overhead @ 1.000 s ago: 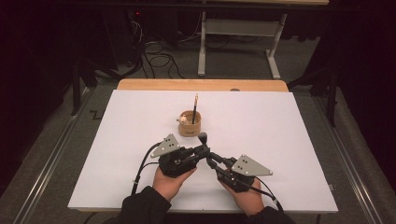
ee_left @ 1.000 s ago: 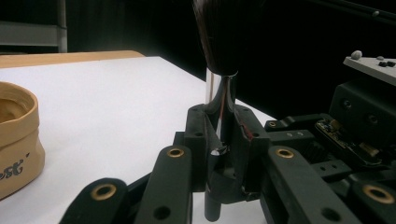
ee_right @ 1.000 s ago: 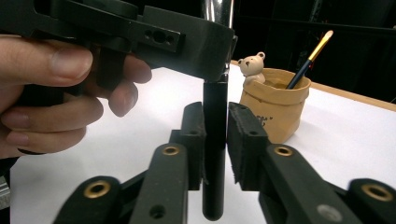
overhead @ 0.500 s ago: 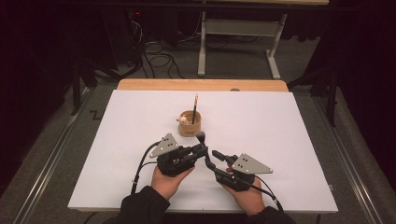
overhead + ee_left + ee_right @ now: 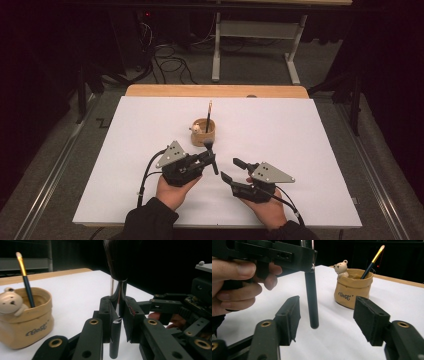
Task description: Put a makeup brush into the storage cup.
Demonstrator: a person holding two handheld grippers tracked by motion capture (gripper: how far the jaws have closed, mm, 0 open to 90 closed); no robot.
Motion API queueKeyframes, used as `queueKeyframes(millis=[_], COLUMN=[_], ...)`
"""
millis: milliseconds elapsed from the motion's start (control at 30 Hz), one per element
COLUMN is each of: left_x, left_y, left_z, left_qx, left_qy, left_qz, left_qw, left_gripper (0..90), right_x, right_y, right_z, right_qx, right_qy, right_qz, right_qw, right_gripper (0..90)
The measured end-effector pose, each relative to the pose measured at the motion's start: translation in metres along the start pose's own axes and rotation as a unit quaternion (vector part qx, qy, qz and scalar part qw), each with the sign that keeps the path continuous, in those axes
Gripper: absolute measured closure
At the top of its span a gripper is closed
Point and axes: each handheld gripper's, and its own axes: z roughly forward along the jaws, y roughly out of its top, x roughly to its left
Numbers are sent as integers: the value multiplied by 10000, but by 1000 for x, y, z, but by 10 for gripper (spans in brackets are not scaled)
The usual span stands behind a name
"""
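L tongs [image 5: 212, 159] clamped on a black makeup brush [image 5: 117, 302], held upright w/ bristles up, handle end just above the white surface [image 5: 310, 150]. R tongs [image 5: 231, 169] apart, jaws have just been opening; in the right gripper view the brush handle [image 5: 311, 302] hangs between them, pads not touching it. R tongs sit just beside L ones, near the front edge. Behind, a tan bear-trimmed pot [image 5: 203, 131] holds a thin gold-tipped brush [image 5: 208, 114], leaning, well apart from both hands.
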Motion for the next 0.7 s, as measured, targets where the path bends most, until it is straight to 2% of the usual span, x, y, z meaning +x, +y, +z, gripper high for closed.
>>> queueKeyframes(millis=[333,500,700], left_x=[14,22,32], left_y=[0,2,3], left_z=[-12,-18,-25], left_qx=[64,62,54], left_qy=[343,477,656], left_qz=[184,160,158], left_qw=[9992,9987,9977], left_gripper=[780,780,780], right_x=[-6,-11,-16], right_y=[0,1,2], right_z=[-6,-10,-12], right_qx=[-48,-75,-72], right_qy=[-61,-136,-218], right_qz=[-27,23,104], right_qw=[10000,9999,9997], right_gripper=[280,256,167])
